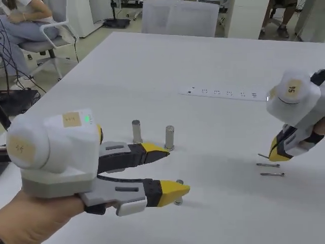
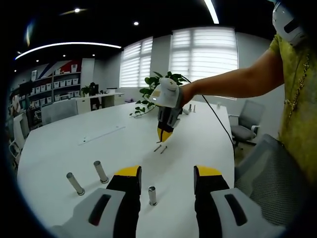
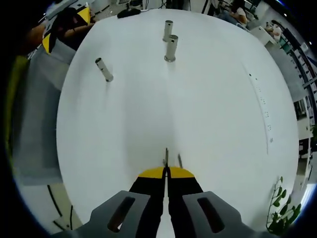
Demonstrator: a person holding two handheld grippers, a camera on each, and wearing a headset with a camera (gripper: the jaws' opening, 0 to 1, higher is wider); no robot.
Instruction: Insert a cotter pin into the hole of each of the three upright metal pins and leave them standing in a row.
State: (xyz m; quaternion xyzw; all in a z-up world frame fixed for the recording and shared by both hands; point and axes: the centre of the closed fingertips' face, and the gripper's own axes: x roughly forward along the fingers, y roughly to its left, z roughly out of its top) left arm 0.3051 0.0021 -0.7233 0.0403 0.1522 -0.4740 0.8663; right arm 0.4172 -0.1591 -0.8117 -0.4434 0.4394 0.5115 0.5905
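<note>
Table (image 1: 213, 66): big and white, everything sits on it.
Left gripper (image 1: 177, 170): jaws wide apart, holding nothing. It hangs low toward the table's left edge.
Right gripper (image 1: 277, 155): jaws pressed together, tips down toward the table's right edge. It looks to pinch one cotter pin (image 3: 166, 156).
Metal pins: all three stand up. The far metal pin (image 1: 136, 131) and middle metal pin (image 1: 169, 137) are side by side. The near metal pin (image 2: 152, 196) stands between the left jaws, not touched.
Loose cotter pins: first loose pin (image 1: 267, 164) and second loose pin (image 1: 272, 174) lie flat just beside the right tips.
Done: no metal pin seems to have a cotter pin in it.
Left to do: all three.
</note>
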